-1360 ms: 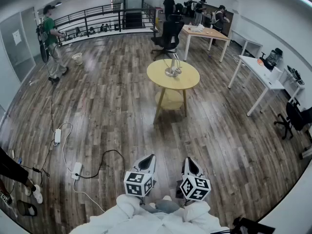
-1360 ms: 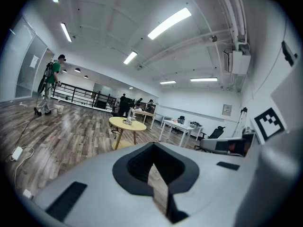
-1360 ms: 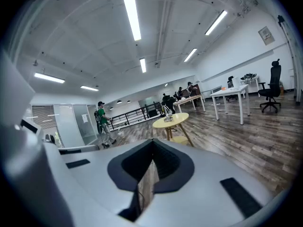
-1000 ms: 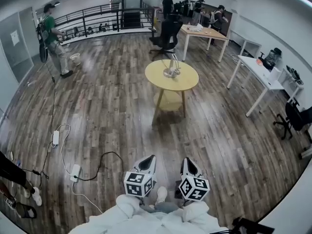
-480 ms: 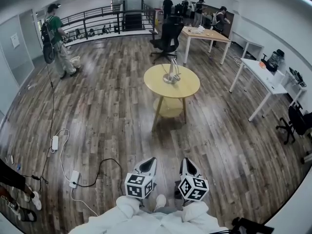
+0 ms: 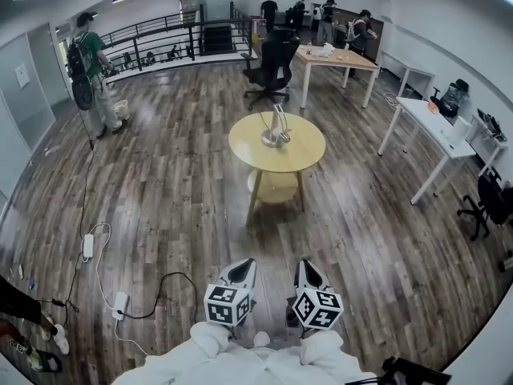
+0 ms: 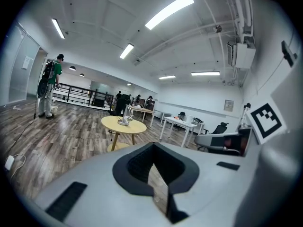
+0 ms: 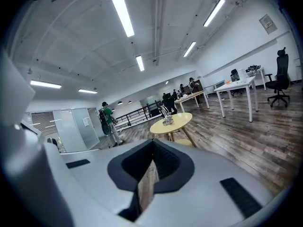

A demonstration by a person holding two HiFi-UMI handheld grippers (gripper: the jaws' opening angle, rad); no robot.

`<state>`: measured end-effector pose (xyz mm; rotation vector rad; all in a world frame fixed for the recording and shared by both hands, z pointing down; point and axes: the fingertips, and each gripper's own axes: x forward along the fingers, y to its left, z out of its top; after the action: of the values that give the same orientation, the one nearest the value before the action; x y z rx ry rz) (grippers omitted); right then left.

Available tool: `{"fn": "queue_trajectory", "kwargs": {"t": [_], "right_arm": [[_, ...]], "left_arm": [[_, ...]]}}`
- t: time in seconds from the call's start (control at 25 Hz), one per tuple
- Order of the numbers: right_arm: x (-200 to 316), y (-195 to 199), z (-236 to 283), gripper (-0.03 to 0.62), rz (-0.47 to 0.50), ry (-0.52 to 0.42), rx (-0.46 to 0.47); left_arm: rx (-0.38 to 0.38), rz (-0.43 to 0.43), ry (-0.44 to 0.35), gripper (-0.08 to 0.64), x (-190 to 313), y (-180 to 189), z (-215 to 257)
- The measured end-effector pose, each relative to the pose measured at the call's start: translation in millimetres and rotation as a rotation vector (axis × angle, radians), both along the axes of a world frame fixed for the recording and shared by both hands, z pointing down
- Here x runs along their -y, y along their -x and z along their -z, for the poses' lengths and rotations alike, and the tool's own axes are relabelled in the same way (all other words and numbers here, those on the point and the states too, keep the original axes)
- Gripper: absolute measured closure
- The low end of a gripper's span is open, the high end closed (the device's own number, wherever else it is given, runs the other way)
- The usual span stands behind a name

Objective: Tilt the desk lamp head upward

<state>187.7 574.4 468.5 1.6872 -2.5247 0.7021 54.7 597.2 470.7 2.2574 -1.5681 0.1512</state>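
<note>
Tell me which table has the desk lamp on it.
The round yellow table, mid-floor: the desk lamp stands on it. The other two, a wooden table and a white desk, are rectangular.

I'm looking ahead at the round yellow wooden table [image 6: 300,155], with the silver metal desk lamp [image 6: 275,131] sitting on it. A black office chair [image 6: 272,58] is standing behind the table. A wood-topped rectangular desk [image 6: 341,56] is standing behind and to the right, and a long white desk [image 6: 433,123] at far right. White power strips with cables [image 6: 120,299] are lying on the floor to the left.
</note>
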Motion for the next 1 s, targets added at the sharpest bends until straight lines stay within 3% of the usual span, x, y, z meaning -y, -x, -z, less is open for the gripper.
{"fn": "queue_trajectory", "kwargs": {"t": [0.44, 1.0], "right_arm": [[58, -19, -7, 0.58, 0.015, 0.019, 0.011], [120, 2, -22, 0.58, 0.051, 0.047, -0.002]], "left_arm": [[0.02, 0.004, 0.002, 0.561, 59, -18, 1], [0.012, 0.028, 0.024, 0.561, 123, -6, -14]]}}
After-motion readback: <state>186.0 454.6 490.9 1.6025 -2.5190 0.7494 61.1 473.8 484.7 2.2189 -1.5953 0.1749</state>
